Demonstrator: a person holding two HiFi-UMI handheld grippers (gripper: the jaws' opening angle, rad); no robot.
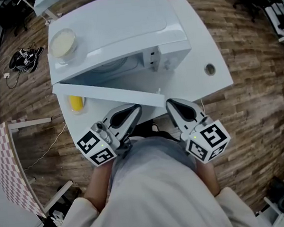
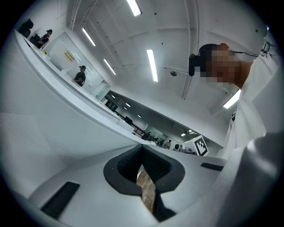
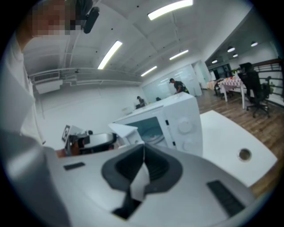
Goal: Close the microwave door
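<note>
Plastic, white and glossy, makes up most of what stands here: one boxy microwave (image 1: pixel 123 22) sits on a smooth white table (image 1: pixel 200 40), and its single flat door (image 1: pixel 105 92) hangs swung out towards the person, leaving the pale cavity open. From the right gripper view two round knobs (image 3: pixel 185 126) show, stacked on the control panel. One shallow round dish (image 1: pixel 62 43) with something cream-coloured in it rests on the oven's top, at its left rear corner, and one yellow object (image 1: pixel 76 102) peeks out from under the open door. There are two grippers, each grey-shelled with dark ribbed pads and a cube of black-and-white square markers. The left gripper (image 1: pixel 134 110) has its jaws pressed together with nothing between them, its tip right at the door's near edge; whether it touches the panel I cannot quite tell. The right gripper (image 1: pixel 172 104) is likewise pinched closed and empty, just past the door's free end. To the right of the oven the tabletop is bare apart from one round cable hole (image 1: pixel 209 69), and its rounded edge gives onto a floor (image 1: pixel 261 104) of brown wood planks.
</note>
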